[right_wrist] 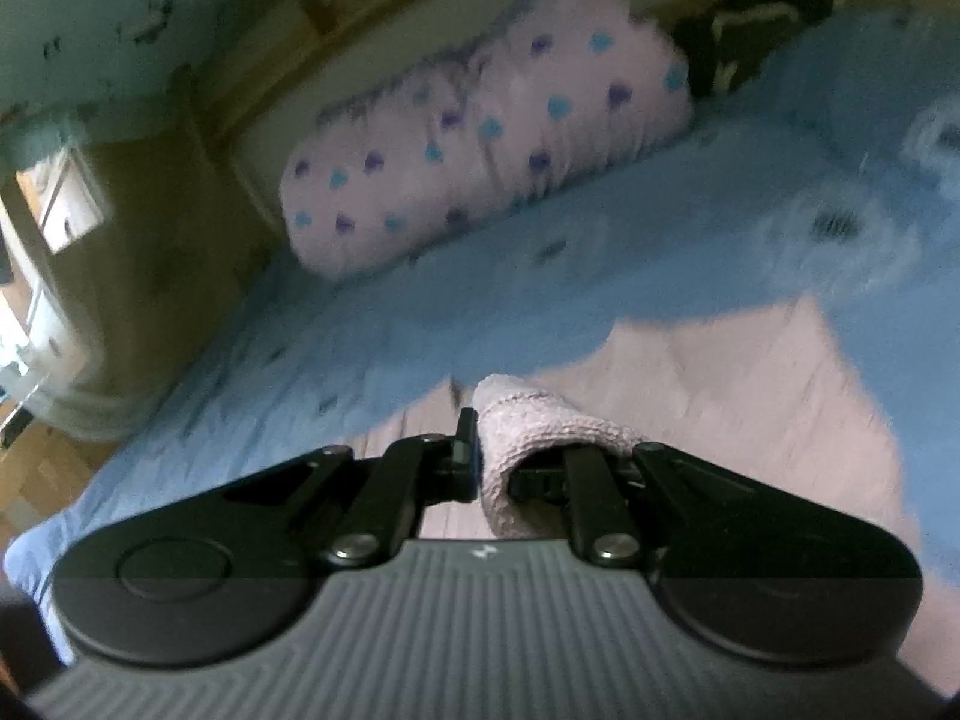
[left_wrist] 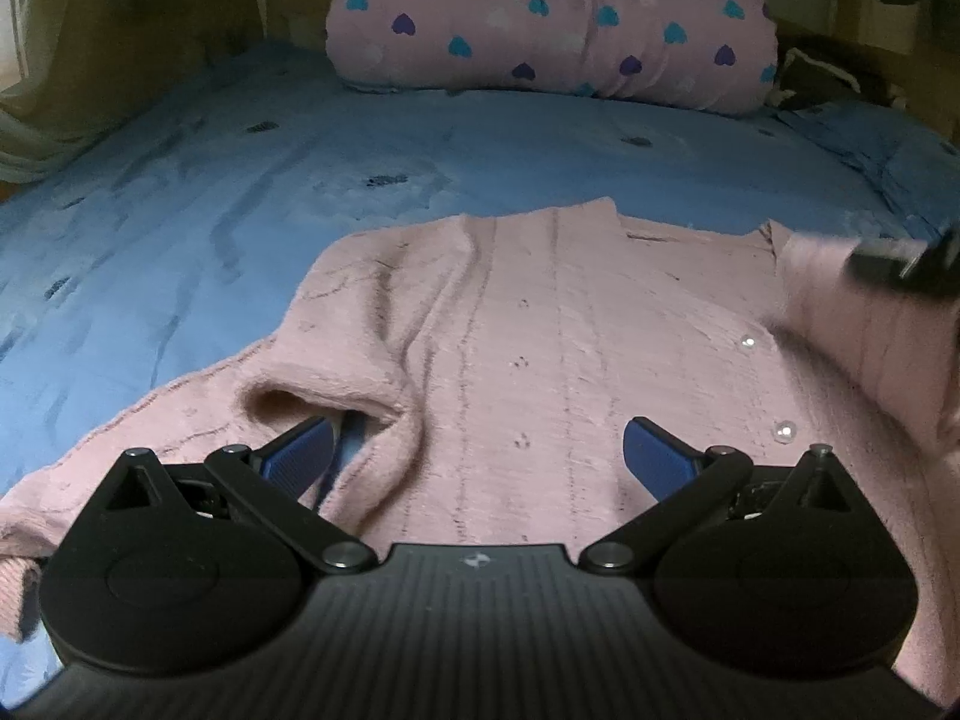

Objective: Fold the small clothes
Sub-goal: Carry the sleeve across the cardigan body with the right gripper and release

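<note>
Pink cardigan [left_wrist: 540, 324] lies spread on blue bedspread [left_wrist: 180, 210]; heart-print blanket roll [left_wrist: 552, 24] at far end against wooden wall [right_wrist: 150, 252]; left gripper [left_wrist: 477, 456] spread wide over cardigan, gripping nothing; right gripper [right_wrist: 498, 462] clamped on cardigan's sleeve [right_wrist: 534, 426], lifted.

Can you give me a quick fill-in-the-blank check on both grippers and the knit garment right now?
1. The pink knitted cardigan lies spread on a ____ bedspread.
2. The left gripper hovers over the cardigan with its jaws ____.
3. The right gripper is shut on a fold of the ____.
4. At the head of the bed sits a pink bundle printed with ____.

Missing words: blue; open; cardigan; hearts
</note>
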The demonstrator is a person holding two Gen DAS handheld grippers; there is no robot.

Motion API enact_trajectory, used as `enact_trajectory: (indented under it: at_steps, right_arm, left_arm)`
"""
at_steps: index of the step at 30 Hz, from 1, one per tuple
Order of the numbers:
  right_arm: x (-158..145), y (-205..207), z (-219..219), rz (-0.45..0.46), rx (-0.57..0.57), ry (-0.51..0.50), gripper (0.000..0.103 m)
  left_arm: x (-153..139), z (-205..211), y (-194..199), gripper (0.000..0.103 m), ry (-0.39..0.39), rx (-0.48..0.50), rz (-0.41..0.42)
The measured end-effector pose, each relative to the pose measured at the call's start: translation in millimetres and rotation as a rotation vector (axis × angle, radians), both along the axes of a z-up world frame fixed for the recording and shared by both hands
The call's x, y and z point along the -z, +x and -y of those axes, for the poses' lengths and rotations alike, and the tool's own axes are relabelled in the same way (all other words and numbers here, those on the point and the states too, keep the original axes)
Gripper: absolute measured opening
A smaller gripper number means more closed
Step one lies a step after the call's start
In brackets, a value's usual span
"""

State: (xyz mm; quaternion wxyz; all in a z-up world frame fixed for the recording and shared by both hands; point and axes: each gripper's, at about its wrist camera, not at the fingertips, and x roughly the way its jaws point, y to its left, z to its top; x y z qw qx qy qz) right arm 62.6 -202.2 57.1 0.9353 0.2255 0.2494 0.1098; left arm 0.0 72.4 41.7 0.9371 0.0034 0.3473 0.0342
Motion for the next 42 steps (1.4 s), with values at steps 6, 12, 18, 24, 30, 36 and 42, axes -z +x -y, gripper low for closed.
enact_trajectory:
  at_steps: [6, 12, 18, 24, 30, 36, 42]
  right_arm:
    - [44.9, 8.6, -33.7, -0.101, -0.094, 0.022, 0.014]
    - [65.3, 2.2, -44.2, -0.149, -0.138, 0.024, 0.037]
    - [51.4, -9.2, -48.6, -0.156, -0.197, 0.040, 0.067]
    - [38.9, -30.3, -25.0, -0.206, -0.205, 0.095, 0.070]
    - [20.9, -62.0, 11.3, -0.161, -0.213, 0.062, 0.071]
    - [7.2, -72.3, 50.9, -0.067, -0.081, -0.007, 0.071]
    - [14.8, -51.0, 80.0, -0.056, 0.091, -0.132, 0.071]
  left_arm:
    - [-0.2, -7.6, 1.7, 0.103, -0.005, -0.028, -0.008]
    - [0.2, -6.4, -0.3, 0.103, -0.007, -0.019, -0.002]
    - [1.0, 0.6, -4.8, 0.103, 0.003, 0.012, 0.027]
    - [-3.3, 11.4, -11.9, 0.103, -0.077, 0.055, 0.016]
    - [-16.9, 43.5, -22.0, 0.103, -0.061, 0.088, 0.023]
    - [-29.3, 93.5, -27.5, 0.103, -0.026, 0.148, 0.029]
    - [-33.9, 145.9, -23.0, 0.103, 0.016, 0.200, 0.035]
